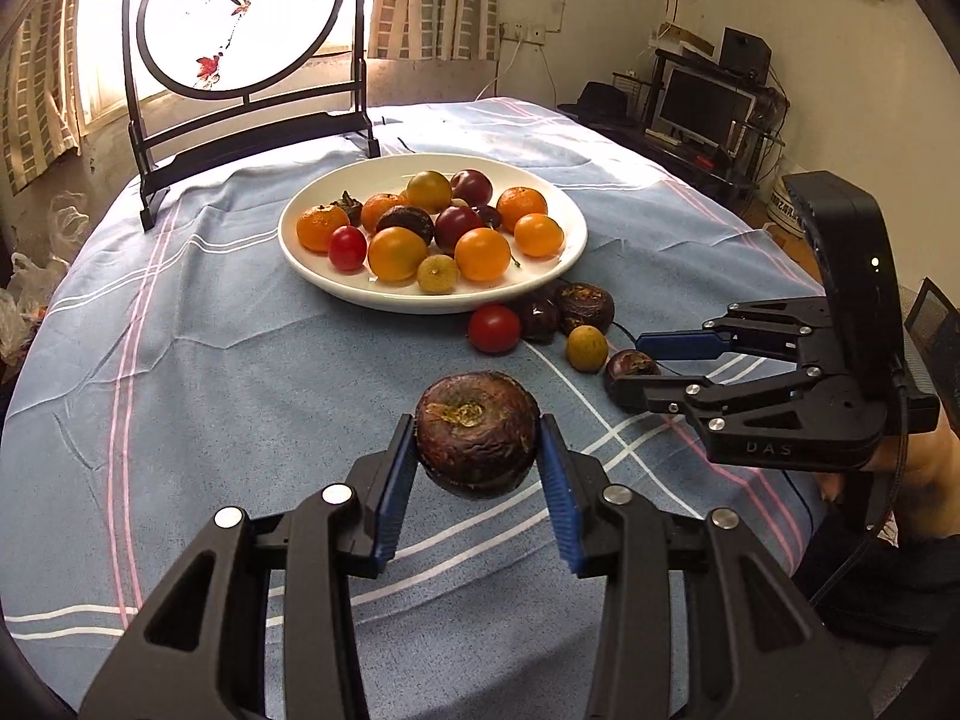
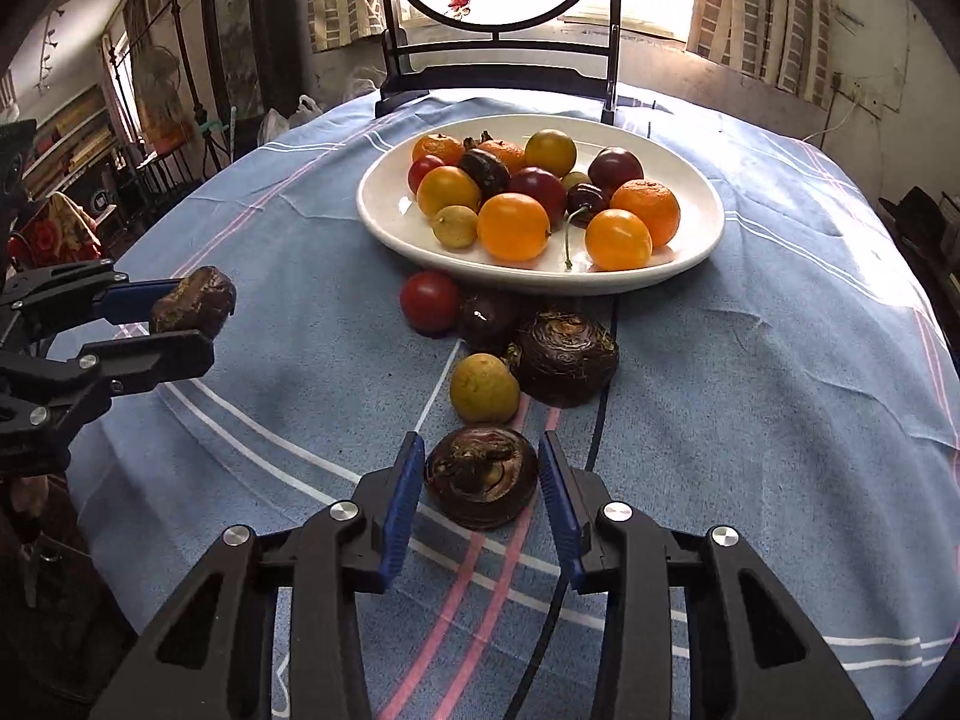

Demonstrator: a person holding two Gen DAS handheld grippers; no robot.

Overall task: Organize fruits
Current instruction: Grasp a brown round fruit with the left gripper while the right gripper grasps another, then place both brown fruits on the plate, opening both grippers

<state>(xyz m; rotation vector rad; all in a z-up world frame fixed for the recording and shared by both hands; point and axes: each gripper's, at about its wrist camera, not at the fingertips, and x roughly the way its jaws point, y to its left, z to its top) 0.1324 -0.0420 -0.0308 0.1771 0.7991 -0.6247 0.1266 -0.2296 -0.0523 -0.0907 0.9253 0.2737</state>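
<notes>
table cloth (image 1: 240, 360): blue with white and pink lines, and it fills most of both views.
plate (image 2: 390, 210): white, in the upper middle of the right wrist view, already full of oranges, plums and small tomatoes.
loose fruits: a red tomato (image 2: 429, 301), a small yellow-green fruit (image 2: 483, 387) and a big water chestnut (image 2: 567, 357) lie on the cloth just below the plate.
left gripper (image 1: 477, 456): it holds a dark water chestnut (image 1: 477, 432) between its blue pads, up off the cloth, in the lower middle of its view.
right gripper (image 2: 480, 480): narrow around another small water chestnut (image 2: 480, 474) that lies on the cloth; the right pad looks a bit apart from it, so I cannot tell if it grips yet.
how to do it well: I think the right one should squeeze softly until both pads touch, then lift straight up. The left one should find a bare spot on the plate and set its chestnut down low, so nothing rolls off.
</notes>
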